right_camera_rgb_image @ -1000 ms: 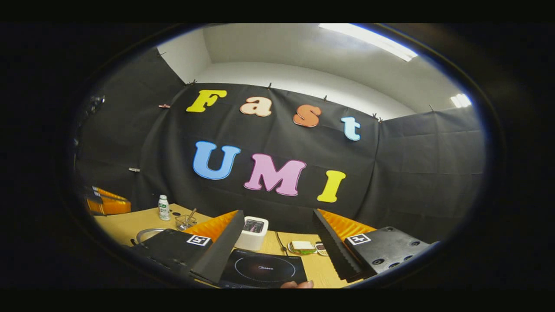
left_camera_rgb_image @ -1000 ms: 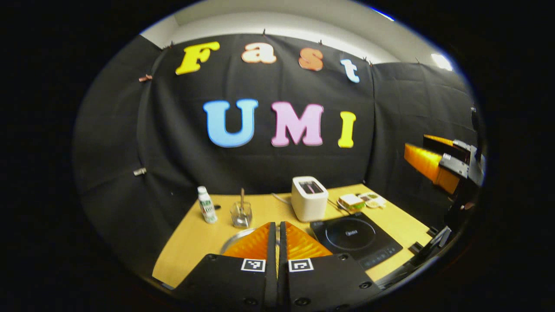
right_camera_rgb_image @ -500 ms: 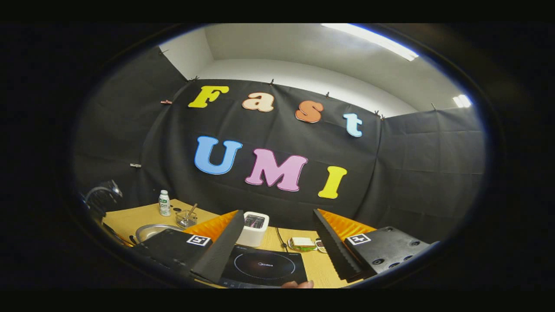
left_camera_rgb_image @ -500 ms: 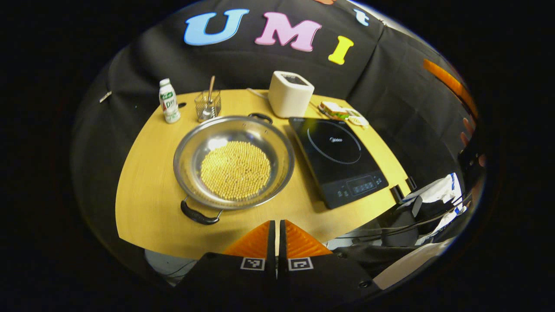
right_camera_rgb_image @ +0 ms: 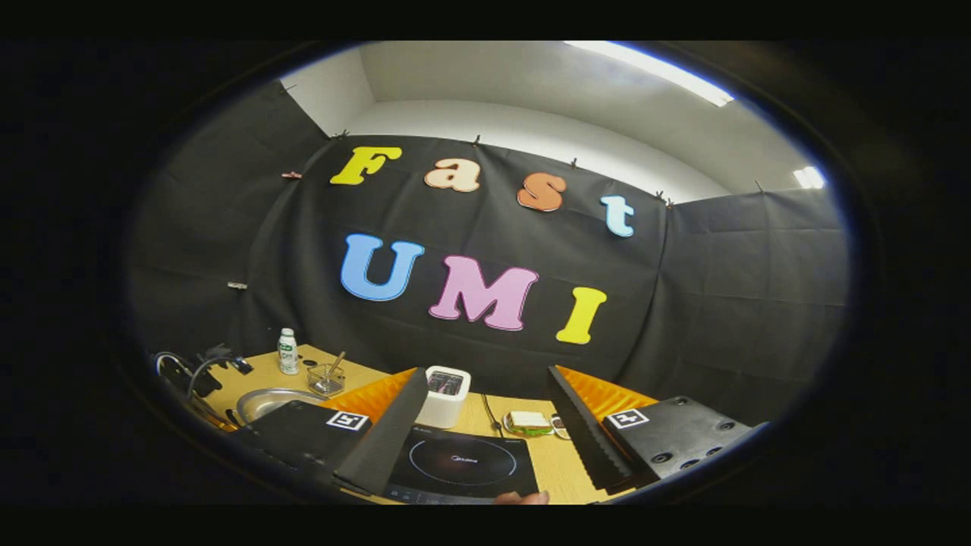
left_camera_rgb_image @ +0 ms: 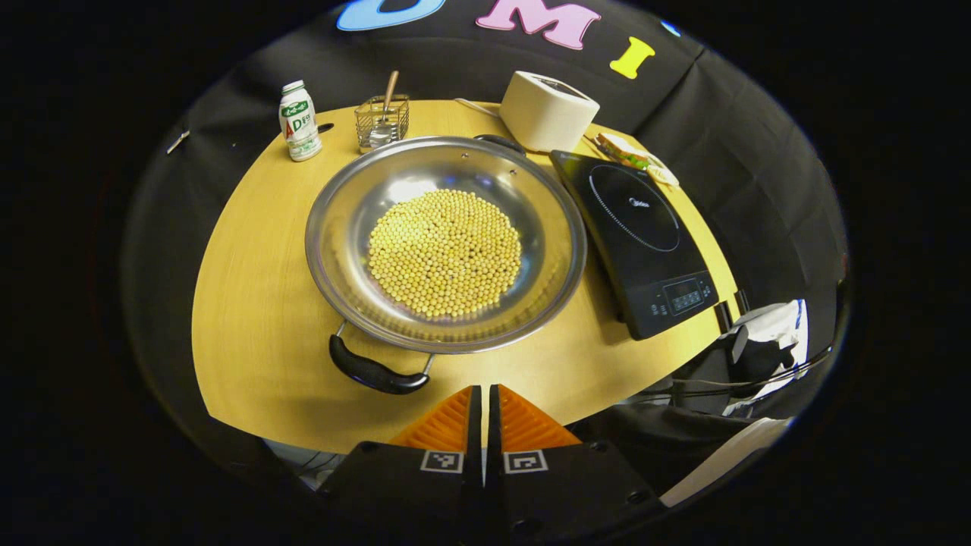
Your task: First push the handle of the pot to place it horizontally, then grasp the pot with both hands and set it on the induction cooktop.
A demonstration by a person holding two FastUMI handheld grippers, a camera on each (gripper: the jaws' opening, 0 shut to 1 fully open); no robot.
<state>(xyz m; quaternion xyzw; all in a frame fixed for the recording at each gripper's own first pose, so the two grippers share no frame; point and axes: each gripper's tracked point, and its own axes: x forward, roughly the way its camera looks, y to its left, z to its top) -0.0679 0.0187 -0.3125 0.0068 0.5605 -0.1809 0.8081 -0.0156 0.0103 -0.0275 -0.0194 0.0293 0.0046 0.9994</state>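
Pot of beans beside induction cooktop, left tongs clenched empty, right tongs spread wide.

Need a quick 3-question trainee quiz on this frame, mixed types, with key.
1. True or false: the pot sits on the cooktop.
2. The left gripper is: A) open B) shut C) shut on the near handle
3. What fills the pot?

Key:
1. False: it stands on the table, beside the cooktop.
2. B
3. Yellow beans.
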